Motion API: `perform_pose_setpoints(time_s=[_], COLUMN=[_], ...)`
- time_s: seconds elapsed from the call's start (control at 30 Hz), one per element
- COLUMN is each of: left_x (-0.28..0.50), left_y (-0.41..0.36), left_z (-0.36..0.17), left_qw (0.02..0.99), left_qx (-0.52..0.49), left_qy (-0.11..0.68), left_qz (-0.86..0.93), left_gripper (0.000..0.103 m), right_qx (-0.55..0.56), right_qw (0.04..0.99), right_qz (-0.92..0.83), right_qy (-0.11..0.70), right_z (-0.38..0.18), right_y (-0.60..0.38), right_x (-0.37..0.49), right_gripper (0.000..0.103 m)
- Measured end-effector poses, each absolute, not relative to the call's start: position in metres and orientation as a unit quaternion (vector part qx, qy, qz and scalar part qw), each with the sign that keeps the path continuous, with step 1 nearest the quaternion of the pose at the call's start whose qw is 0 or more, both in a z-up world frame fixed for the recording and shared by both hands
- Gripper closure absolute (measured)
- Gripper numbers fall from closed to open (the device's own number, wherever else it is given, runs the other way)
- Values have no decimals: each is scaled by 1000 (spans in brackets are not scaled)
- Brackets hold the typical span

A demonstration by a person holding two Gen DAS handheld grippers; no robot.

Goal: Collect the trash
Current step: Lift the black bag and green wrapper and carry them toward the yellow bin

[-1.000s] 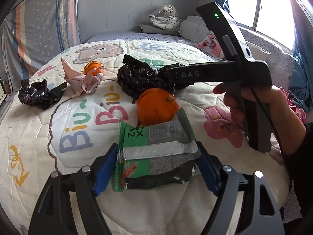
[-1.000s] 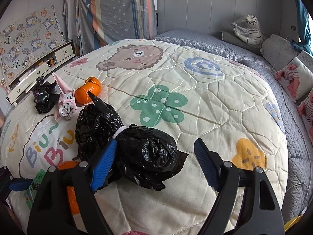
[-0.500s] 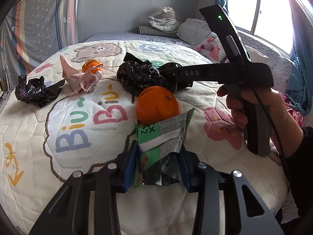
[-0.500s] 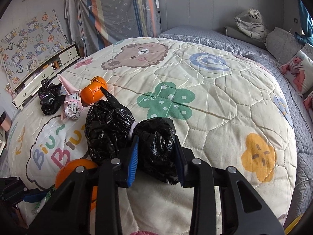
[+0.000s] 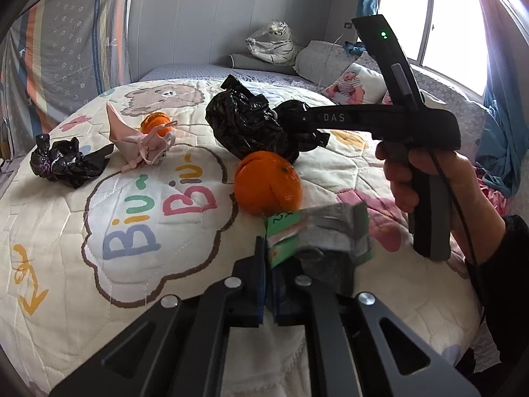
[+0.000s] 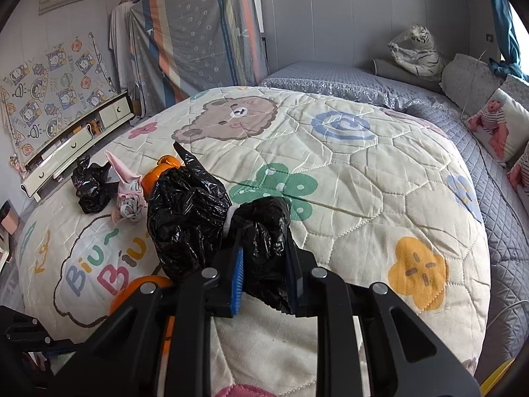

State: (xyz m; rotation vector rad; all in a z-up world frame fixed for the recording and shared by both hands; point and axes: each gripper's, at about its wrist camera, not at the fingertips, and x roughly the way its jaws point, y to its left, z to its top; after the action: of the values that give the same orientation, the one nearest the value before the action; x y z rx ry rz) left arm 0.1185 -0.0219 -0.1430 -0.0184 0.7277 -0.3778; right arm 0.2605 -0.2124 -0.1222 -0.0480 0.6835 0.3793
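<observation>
My left gripper is shut on a green and silver snack wrapper, crumpled between the pads just in front of an orange. My right gripper is shut on one lobe of a knotted black plastic bag; the same black bag shows in the left wrist view behind the orange, with the right gripper's black body and the hand holding it to its right. A smaller black bag, a pink wad of cloth and a second orange lie farther left on the quilt.
Everything lies on a cream cartoon quilt covering a bed. Grey bedding, cushions and a wrapped toy tiger sit at the far end. A white drawer unit stands beyond the left edge. A window is at the right.
Both grippers went from wide open to shut: the left jaws closed and crumpled the flat wrapper, the right jaws closed on the black bag's near lobe.
</observation>
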Motion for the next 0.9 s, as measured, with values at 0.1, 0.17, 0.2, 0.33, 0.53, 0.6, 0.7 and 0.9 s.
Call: perform_pose_setpoints(time_s=[0.1,0.17,0.2,0.33,0.53,0.6,0.7,0.9], left_x=[115,115,114,106,101,99,99,103], left_y=[-19,-17,-17,-14,-6,-4,-2,-2], left_z=[-138,-136,-134,-120,-102,-96,-87,-68], left_qw=[920,921,921,927,937,940,944,951], left_qx=[-10,-12,-14,-16,-15,-14,-10,-6], left_qy=[344,342,340,322,299,292,279,257], left_qz=[-186,-187,-187,-193,-181,-178,-175,-170], left_gripper=[100,100,100,100,100,100,100,100], right_qx=[-22,-19,-19,-20,-29,-26,-25,-24], right_qw=[928,930,931,935,944,947,951,961], right_qz=[181,180,179,175,155,151,140,123], right_qy=[326,320,318,307,290,283,274,248], right_z=[-116,-112,-109,-98,-81,-76,-67,-49], right_y=[-215,-218,-219,-221,-226,-228,-234,-248], right_x=[258,255,254,245,234,229,223,206], right_gripper=[84,84,84,84,84,84,84,84])
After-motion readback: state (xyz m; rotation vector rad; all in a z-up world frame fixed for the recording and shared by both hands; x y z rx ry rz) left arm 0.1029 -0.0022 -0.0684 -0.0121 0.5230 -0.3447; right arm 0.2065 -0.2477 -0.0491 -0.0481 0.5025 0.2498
